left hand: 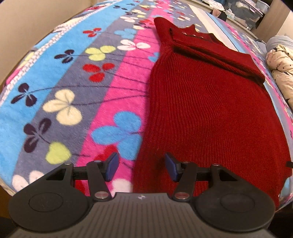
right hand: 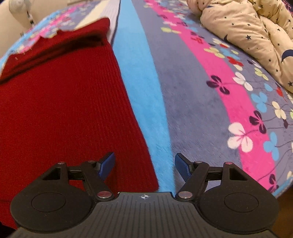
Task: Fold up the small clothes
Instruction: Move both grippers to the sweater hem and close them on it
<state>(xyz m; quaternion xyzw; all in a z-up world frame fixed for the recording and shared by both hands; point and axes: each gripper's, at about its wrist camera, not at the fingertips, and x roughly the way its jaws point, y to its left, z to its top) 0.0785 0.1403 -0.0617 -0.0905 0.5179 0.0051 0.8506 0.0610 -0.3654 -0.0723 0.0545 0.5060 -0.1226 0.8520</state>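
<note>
A dark red knitted sweater [left hand: 210,113] lies flat on the flowered blanket, sleeves folded across its far end. My left gripper [left hand: 141,166] hovers open over the garment's near left edge, one blue pad above the blanket and the other above the knit. In the right wrist view the same sweater [right hand: 64,109] fills the left half. My right gripper [right hand: 144,166] stands open over its near right corner, left pad above the red knit, right pad above the blue stripe. Nothing is gripped by either one.
The fleece blanket [left hand: 64,91] with pink, blue and grey stripes covers the bed. A cream star-print quilt [right hand: 252,36] is bunched at the far right. Bins and clutter [left hand: 245,11] stand beyond the bed's far edge.
</note>
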